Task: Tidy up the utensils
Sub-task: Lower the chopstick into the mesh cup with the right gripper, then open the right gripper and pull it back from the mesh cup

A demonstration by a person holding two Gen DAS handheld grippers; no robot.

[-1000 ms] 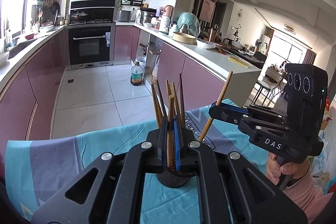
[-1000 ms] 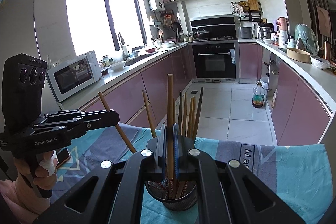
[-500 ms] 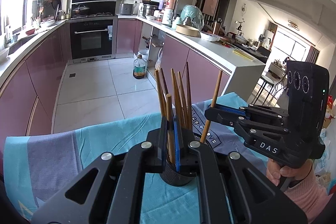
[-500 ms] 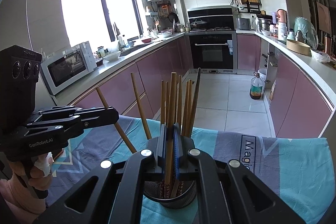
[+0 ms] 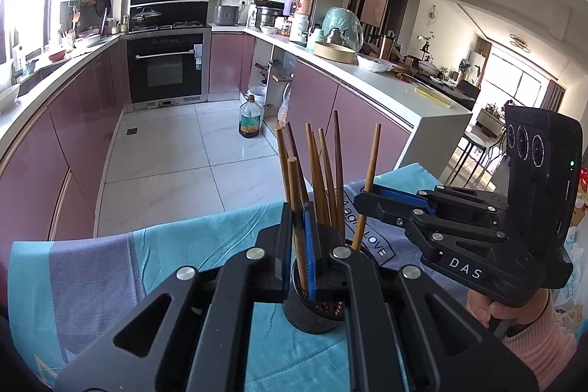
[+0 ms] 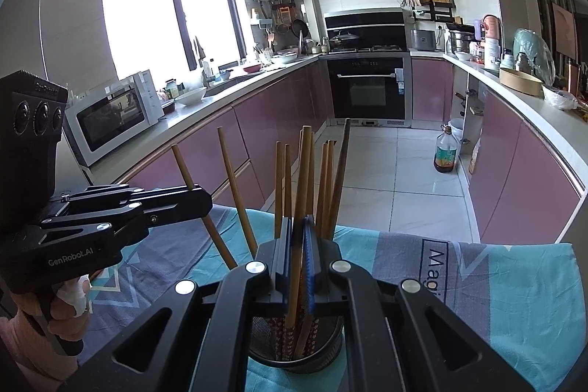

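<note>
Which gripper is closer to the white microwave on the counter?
Left. The left gripper is on the side of the chopstick holder toward the microwave; the right gripper is above the holder, farther from the microwave.

the bench itself is hidden under a cloth (image 6: pixel 514 285) of teal and grey-purple panels, printed with pale chevrons and dark lettering near its far edge. the cloth lies fairly flat with a few soft creases. directly on it stands a round black mesh holder (image 6: pixel 297 355), upright, with wooden chopsticks (image 6: pixel 327 186) leaning out of it at slight angles.
</note>
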